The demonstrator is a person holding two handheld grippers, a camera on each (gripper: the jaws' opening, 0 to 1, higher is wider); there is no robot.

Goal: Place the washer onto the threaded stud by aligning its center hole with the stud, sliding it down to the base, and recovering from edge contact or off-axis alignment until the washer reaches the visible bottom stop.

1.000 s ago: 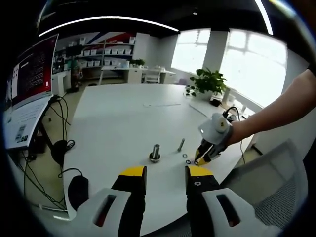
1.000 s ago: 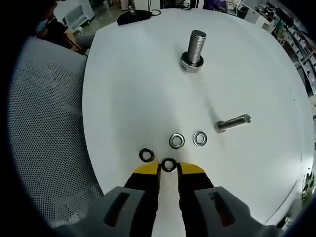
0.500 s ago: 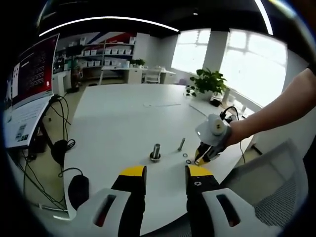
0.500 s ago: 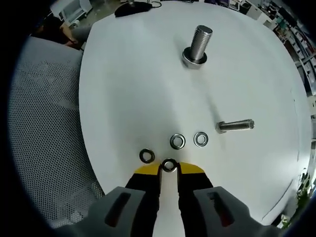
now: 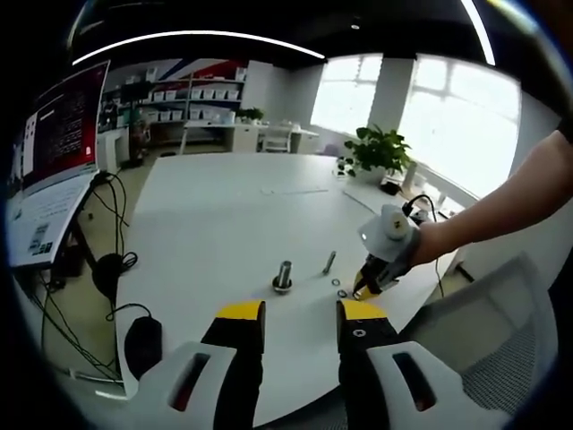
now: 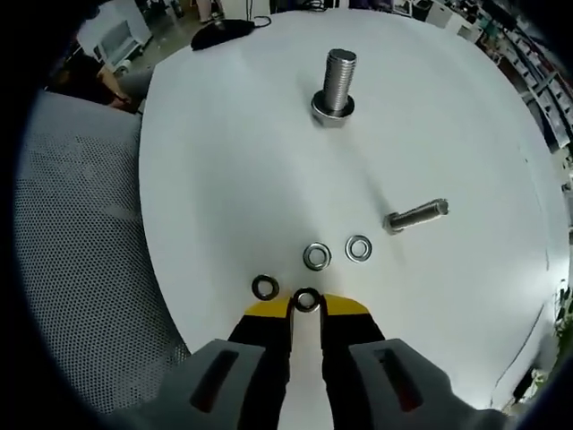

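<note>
An upright threaded stud (image 6: 334, 85) stands on its base on the white table (image 6: 224, 179), far ahead of my right gripper (image 6: 307, 306). That gripper is shut on a steel washer (image 6: 307, 300) pinched between its yellow tips, low over the table. Three loose washers lie close by: one (image 6: 264, 288) just left of the tips, two (image 6: 316, 256) (image 6: 358, 248) ahead. In the left gripper view the stud (image 5: 283, 276) sits beyond my open left gripper (image 5: 300, 313), and the right gripper (image 5: 365, 288) comes in from the right, held by a person's hand.
A second bolt (image 6: 416, 216) lies on its side, right of the washers. A grey mesh chair (image 6: 81, 269) borders the table's left edge. A black mouse (image 5: 141, 345), cables and a monitor (image 5: 54, 134) are at the left; a potted plant (image 5: 376, 148) stands far back.
The right gripper view has shifted slightly, so the stud now sits a little more to the left. The washer stays between the right tips. The left gripper has not moved.
</note>
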